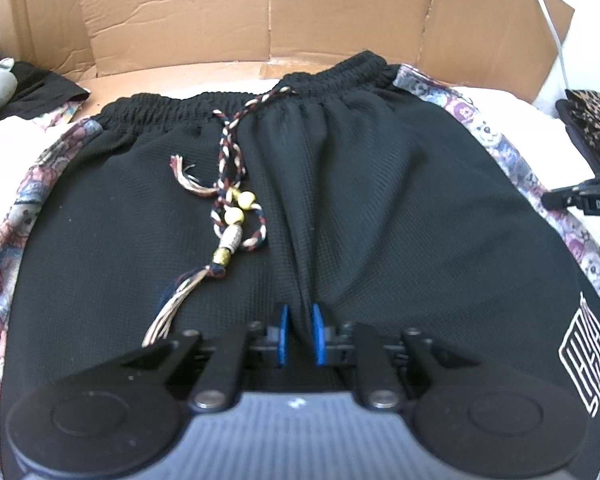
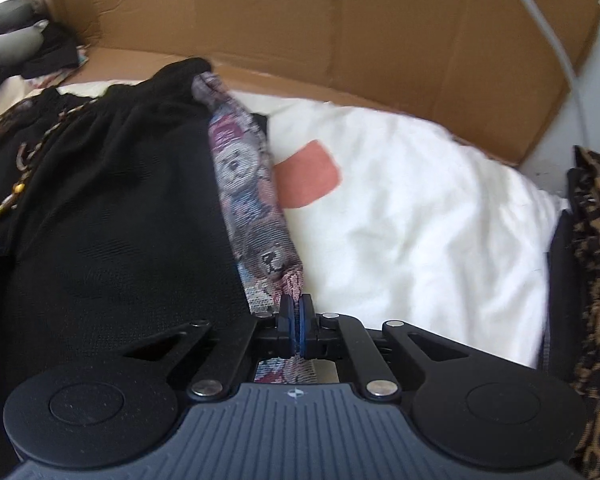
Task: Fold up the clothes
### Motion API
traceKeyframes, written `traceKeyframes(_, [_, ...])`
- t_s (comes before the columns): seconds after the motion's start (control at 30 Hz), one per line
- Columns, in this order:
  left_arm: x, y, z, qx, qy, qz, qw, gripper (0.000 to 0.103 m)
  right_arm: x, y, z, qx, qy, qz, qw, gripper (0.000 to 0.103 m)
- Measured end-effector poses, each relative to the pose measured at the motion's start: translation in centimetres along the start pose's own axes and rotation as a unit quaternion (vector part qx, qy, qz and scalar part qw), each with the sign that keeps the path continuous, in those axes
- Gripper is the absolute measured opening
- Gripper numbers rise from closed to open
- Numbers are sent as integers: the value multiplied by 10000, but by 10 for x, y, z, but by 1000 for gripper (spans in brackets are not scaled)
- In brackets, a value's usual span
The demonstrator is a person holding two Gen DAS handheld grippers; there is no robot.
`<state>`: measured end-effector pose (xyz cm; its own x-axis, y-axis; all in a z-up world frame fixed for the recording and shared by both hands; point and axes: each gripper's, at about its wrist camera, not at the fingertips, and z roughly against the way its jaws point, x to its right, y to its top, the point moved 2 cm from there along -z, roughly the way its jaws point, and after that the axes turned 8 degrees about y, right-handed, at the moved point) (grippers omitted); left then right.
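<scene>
Pinched the jaws shut on the stripe [image 2: 252,216] with the right gripper [image 2: 296,320], woven bear fabric bunched between the pads. Left the jaws of the left gripper [image 1: 300,332] a narrow gap apart, straddling a crease in the black cloth; could not tell whether any fabric was caught.

Lay spread on a white sheet [image 2: 420,220], with cardboard [image 1: 220,12] standing behind as a backdrop. Sat flat and face up, the shorts [image 1: 380,200], waistband at the far end next to the cardboard. Probably laid out that way so one side could be carried across the middle. Took the right edge by its stripe, likely as the handle for that fold. Looked to be marking or pinning the fold line, judging by the left gripper on the centre crease.

Came in low and level from the near side, both grippers pointing toward the waistband, the right one out at the edge. Trailed loose down the front, the drawstring [image 1: 230,160], with beads [image 1: 240,208] just left of the crease. Might get trapped inside the fold.
</scene>
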<state>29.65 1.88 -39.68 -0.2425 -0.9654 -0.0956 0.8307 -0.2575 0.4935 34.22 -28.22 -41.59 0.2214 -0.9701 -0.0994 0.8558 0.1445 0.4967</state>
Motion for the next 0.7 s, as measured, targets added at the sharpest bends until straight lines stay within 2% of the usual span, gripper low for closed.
traceKeyframes(0.2, [-5,-3,9,-22,-102,195,9998,20,6,-2,4,-59,115,-360,9993,5])
traceKeyframes(0.3, [-9,-11,21,-28,-172,311,9994,21,7,-8,24,103,216,-374,9990,6])
traceKeyframes(0.37, [-10,-17,30,-64,-246,381,9990,24,6,-15,37,131,252,-320,9991,12])
traceKeyframes(0.4, [-8,-20,34,-70,-285,413,9987,31,7,-21,42,125,280,-340,9990,15])
traceKeyframes(0.43, [-7,-24,39,-75,-323,446,9985,39,7,-27,47,118,306,-358,9988,25])
traceKeyframes(0.47, [-6,-27,43,-82,-363,474,9982,42,8,-34,52,99,304,-366,9988,32])
traceKeyframes(0.53, [0,-34,51,-111,-454,495,9977,46,8,-50,62,60,315,-370,9988,32])
traceKeyframes(0.63, [8,-45,59,-207,-593,478,9969,46,11,-77,74,7,303,-441,9986,32])
traceKeyframes(0.7, [14,-54,59,-321,-545,315,9975,45,14,-96,80,-26,253,-514,9984,32])
